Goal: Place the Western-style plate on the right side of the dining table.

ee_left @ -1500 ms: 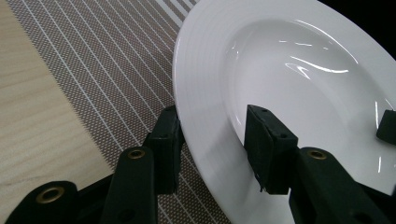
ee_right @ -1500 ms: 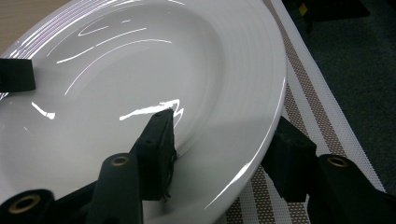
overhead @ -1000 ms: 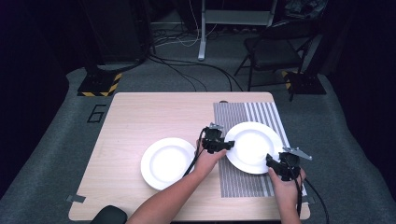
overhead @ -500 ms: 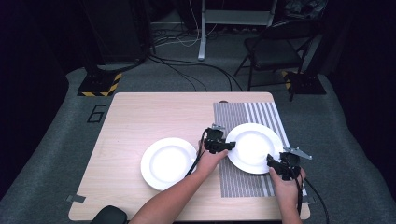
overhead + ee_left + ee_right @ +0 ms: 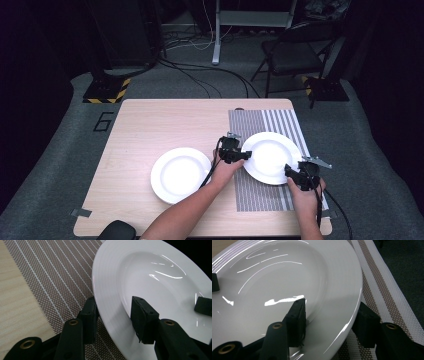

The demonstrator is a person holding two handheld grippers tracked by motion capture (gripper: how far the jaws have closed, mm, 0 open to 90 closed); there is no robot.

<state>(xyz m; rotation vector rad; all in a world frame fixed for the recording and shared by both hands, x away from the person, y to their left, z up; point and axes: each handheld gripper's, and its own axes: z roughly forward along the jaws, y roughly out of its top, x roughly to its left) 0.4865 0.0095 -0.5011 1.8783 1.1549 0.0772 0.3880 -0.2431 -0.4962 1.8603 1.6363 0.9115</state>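
White and glossy, two plates sit on our table, both bare inside. The right plate [image 5: 272, 156] lies on the striped mat [image 5: 260, 197]; our left gripper [image 5: 239, 156] straddles its near-left rim, one jaw above and one beneath, and our right gripper [image 5: 292, 172] does likewise at the near-right rim, though we cannot tell whether either presses. The second plate [image 5: 180, 174] rests just beside, on the pale wooden table [image 5: 150, 125]. Grey carpet, cables and a chair [image 5: 292, 55] lie beyond.

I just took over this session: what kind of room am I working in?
Probably a lab or studio recording bay, not a home: cables trail over grey carpet, a hazard-striped base stands by the wooden table, and a folding chair sits in the dark behind.
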